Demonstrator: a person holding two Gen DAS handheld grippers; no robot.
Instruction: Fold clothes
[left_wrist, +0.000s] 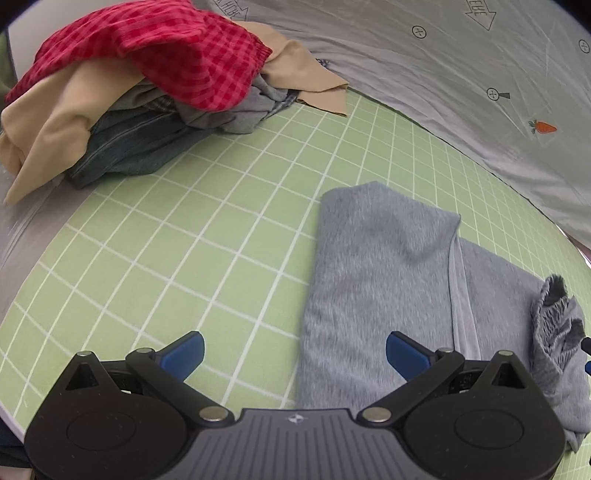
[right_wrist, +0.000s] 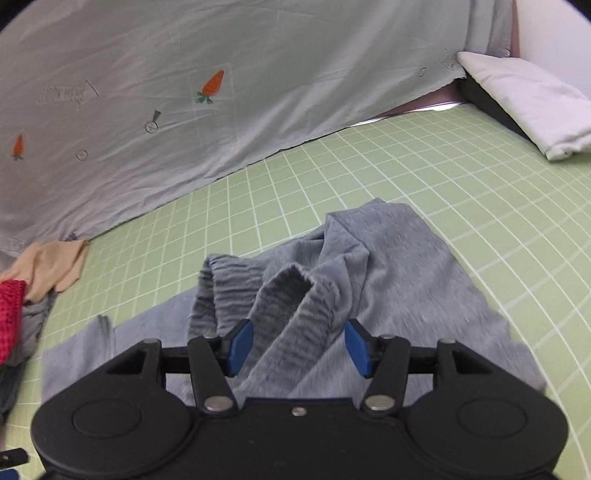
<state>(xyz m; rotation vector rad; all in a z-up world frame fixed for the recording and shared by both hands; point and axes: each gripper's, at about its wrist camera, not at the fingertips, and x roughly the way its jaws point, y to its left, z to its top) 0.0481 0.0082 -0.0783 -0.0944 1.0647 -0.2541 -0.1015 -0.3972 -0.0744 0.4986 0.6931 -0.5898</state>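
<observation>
Left and right wrist views of a bed covered by a green grid sheet (left_wrist: 221, 229). The grey garment (left_wrist: 373, 280), partly folded, is lying on the sheet toward the side nearest the person, with its ribbed waistband (right_wrist: 291, 306) standing bunched and arched rather than flat. The right tongs (right_wrist: 299, 345) are standing spread, and the waistband ridge is sitting between the blue pads (right_wrist: 242, 347) without being pinched. The left tongs (left_wrist: 295, 354) are also spread wide and holding nothing, hovering above the garment's near left edge. A pile of unfolded clothes (left_wrist: 140, 96), topped by a red checked piece, is waiting at the far left of the bed, against a grey carrot-print cover (right_wrist: 147, 92); a white folded cloth (right_wrist: 528, 99) is resting at the far right corner. Probable risk: with the waistband released while crumpled, the fold is likely settling unevenly, and a closing pinch here could be catching several layers at once, dragging the finished fold apart.
</observation>
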